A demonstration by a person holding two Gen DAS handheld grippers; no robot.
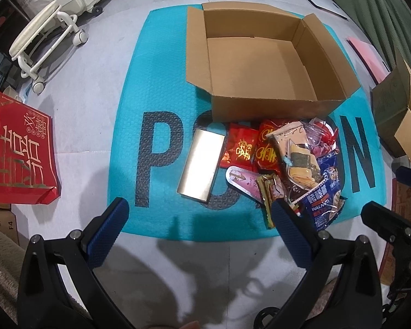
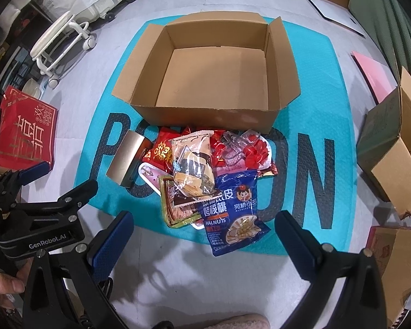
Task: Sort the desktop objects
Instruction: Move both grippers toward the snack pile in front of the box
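L gripper [image 1: 200, 213]: fingers [image 1: 108, 230] spread wide, nothing between them; low centre of left wrist view, hovering over near edge of mat.
R gripper [image 2: 202, 227]: fingers [image 2: 113, 235] also spread wide, holding nothing; bottom of right wrist view, tips either side of walnut bag.
L gripper seen from R cam: black body at left edge of right wrist view, w/ person's thumb at lower left.
Walnut bag [image 2: 233, 213]: blue, "WALNUTS" print, nearest item of pile, lying flat, centre-low in right wrist view.
Snack pile [image 2: 194, 161]: heaped on teal mat just in front of box; clear seaweed-roll pack [image 2: 191, 164] on top, red foil packs [image 2: 161, 150] behind, gold-edged pack [image 2: 175, 203] to left of walnut bag, clear plastic w/ red bits [image 2: 243, 148] to right.
Gold box [image 1: 201, 164]: shiny flat rectangle, left of pile, touching it; centre of left wrist view.
Cardboard box [image 2: 205, 115]: open, flaps out, inside bare; upper centre in both views, on mat behind pile.
Mat [image 2: 301, 104]: teal w/ big dark letters, on grey floor.
Red bag [image 1: 19, 150]: left edge, off mat.
White stool [image 1: 41, 33]: upper left.
Other carton [image 2: 391, 148]: right edge, open.
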